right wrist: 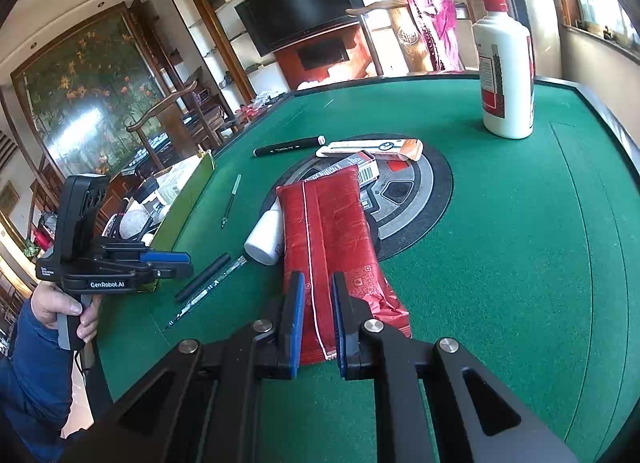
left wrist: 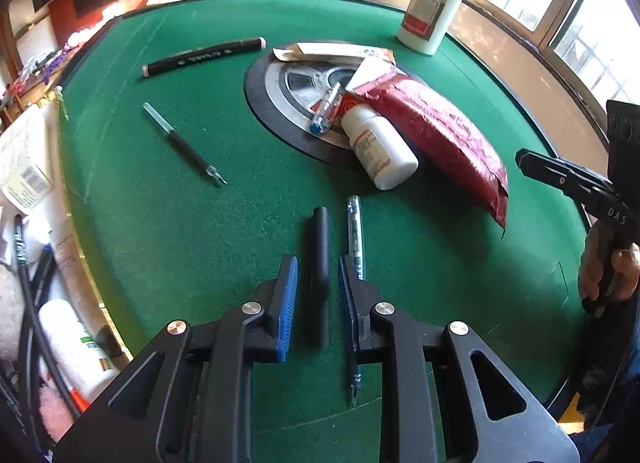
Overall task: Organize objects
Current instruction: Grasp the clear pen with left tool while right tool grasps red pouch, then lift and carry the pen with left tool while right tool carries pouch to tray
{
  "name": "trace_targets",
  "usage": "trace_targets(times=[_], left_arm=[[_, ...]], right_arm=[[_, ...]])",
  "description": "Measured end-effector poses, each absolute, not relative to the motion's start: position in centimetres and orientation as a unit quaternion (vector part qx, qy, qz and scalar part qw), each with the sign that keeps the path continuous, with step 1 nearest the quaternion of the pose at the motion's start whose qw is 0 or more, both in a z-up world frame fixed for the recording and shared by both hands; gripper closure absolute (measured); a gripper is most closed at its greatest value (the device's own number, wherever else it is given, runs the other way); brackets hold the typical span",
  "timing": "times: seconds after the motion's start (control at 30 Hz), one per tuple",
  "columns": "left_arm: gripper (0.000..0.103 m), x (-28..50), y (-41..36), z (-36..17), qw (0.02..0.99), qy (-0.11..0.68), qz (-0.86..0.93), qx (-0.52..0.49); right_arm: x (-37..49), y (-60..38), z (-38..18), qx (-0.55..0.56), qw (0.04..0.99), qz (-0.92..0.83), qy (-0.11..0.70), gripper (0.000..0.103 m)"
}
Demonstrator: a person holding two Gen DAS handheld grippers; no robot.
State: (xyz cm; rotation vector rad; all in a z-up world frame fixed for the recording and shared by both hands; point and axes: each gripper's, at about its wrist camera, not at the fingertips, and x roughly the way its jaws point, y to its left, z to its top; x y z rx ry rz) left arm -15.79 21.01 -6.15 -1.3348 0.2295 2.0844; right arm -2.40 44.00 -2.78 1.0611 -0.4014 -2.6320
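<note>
On the green felt table (left wrist: 168,223), the left gripper (left wrist: 318,295) hovers with its jaws narrowly parted, gripping nothing, astride a black tube (left wrist: 320,275) whose long axis runs straight along its fingers. Beside it lies a clear pen (left wrist: 355,231), parallel. Further right, the right gripper (right wrist: 318,319), jaws near-closed and empty, waits above a red packet (right wrist: 332,231).
</note>
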Motion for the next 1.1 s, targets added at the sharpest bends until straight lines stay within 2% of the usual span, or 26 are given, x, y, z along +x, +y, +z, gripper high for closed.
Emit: trace_targets(times=[0.17,0.23,0.33,0.37,0.4,0.43,0.47,0.5,0.63,0.8,0.93,1.03,1.1], left_arm=[[0.085,-15.3,21.7,-7.0,0.309,0.113,0.806,-0.493],[0.093,-15.0,21.9,-7.4,0.289,0.127,0.820,-0.477],[0.093,-13.9,22.2,-7.6,0.269,0.138,0.840,-0.450],[0.093,-13.8,22.2,-7.7,0.263,0.134,0.845,-0.447],[0.093,-13.7,22.2,-7.7,0.260,0.132,0.847,-0.444],[0.093,-13.7,22.2,-7.7,0.259,0.131,0.850,-0.440],[0.093,-13.7,22.2,-7.8,0.258,0.127,0.852,-0.438],[0.093,-13.7,22.1,-7.9,0.256,0.126,0.854,-0.435],[0.093,-13.3,22.4,-7.9,0.248,0.136,0.863,-0.419],[0.093,-12.8,22.5,-7.8,0.241,0.148,0.869,-0.406],[0.093,-12.7,22.3,-7.8,0.242,0.143,0.869,-0.407],[0.093,-12.5,22.6,-7.8,0.238,0.153,0.870,-0.403],[0.093,-12.4,22.8,-7.8,0.235,0.160,0.871,-0.401]], right_arm=[[-2.3,44.0,-2.8,0.366,0.136,-0.911,-0.135,0.091],[-2.3,44.0,-2.8,0.365,0.131,-0.913,-0.129,0.091],[-2.3,43.8,-2.6,0.362,0.117,-0.918,-0.115,0.090],[-2.4,43.7,-2.5,0.360,0.115,-0.919,-0.111,0.084],[-2.6,43.5,-2.4,0.359,0.115,-0.920,-0.104,0.070],[-2.8,43.1,-2.2,0.357,0.115,-0.923,-0.091,0.062],[-3.1,42.7,-2.0,0.353,0.113,-0.926,-0.074,0.046],[-3.5,42.4,-1.8,0.353,0.108,-0.928,-0.058,0.037],[-6.1,40.9,-2.0,0.375,0.117,-0.919,-0.029,0.032],[-9.3,38.5,-3.9,0.419,0.085,-0.904,0.033,0.029],[-10.5,38.5,-6.0,0.460,0.072,-0.884,0.047,0.029],[-10.5,39.1,-6.6,0.452,0.077,-0.888,0.030,0.030],[-10.4,39.4,-6.6,0.452,0.072,-0.889,0.025,0.038]])
